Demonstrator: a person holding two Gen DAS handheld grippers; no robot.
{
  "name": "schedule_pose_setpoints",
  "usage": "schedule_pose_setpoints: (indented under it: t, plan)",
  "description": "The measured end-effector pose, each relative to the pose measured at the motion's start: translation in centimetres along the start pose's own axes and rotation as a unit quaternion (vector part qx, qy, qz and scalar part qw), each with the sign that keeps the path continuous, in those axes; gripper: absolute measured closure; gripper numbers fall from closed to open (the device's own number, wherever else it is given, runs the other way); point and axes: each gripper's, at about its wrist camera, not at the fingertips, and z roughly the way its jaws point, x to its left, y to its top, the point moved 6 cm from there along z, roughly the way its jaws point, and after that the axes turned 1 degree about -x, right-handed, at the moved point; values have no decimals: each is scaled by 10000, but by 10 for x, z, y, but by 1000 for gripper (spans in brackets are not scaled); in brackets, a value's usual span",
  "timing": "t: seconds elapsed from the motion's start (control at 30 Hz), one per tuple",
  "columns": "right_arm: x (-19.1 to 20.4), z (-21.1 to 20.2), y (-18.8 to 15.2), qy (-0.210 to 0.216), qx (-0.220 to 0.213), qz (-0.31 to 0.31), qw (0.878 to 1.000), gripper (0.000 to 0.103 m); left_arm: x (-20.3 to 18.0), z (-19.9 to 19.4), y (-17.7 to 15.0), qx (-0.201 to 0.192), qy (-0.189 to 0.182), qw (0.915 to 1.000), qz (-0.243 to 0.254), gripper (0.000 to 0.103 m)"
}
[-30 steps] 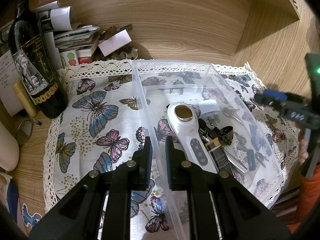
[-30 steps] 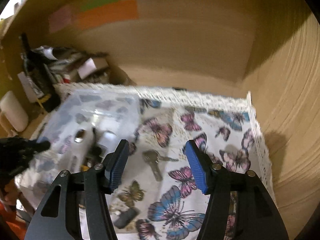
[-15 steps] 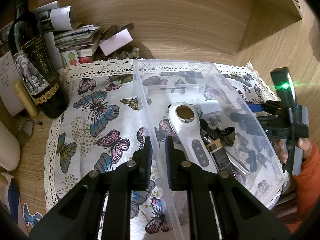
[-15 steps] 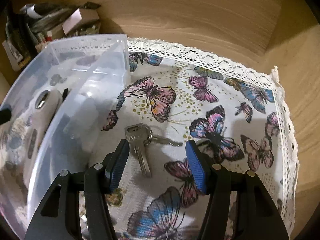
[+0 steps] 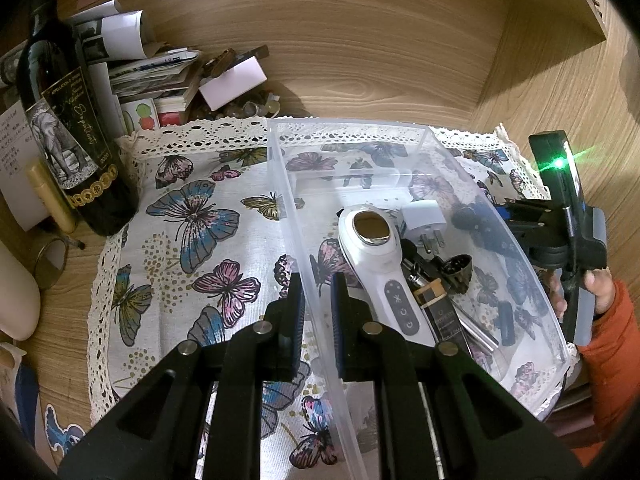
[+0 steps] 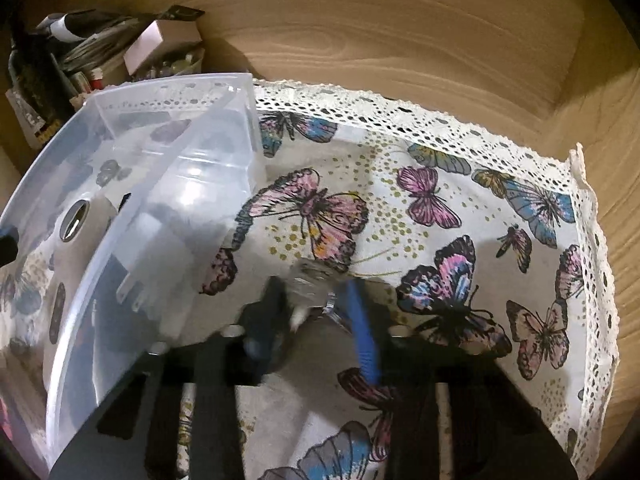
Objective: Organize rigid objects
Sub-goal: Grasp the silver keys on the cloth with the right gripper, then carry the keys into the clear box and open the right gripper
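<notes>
As R gripper [image 6: 316,312] tilts down, closing on keys [image 6: 310,280]

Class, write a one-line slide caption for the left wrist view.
Left hand-held gripper clamps the clear plastic bin's wall, steadying it on the butterfly tablecloth.

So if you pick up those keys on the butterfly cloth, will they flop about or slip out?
The keys probably will flop: they look like loose pieces on a ring, so the ungripped ones may dangle and swing. They are shiny metal, so they might slip between the right gripper jaws, which have just been closing around them. They are blurred here, so I can't tell how firm the grip is.
</notes>
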Motion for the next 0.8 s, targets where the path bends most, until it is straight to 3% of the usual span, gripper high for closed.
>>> schedule_pose_setpoints:
  t: [0.27, 0.8]
  plan:
    - [6, -10, 0, -68, -137, 81, 9999, 80, 0, 0, 0, 0, -6, 10000, 4, 92]
    - [0, -107, 17, -242, -1248, 265, 9915, 80, 0, 0, 1, -5, 3, 10000, 12, 92]
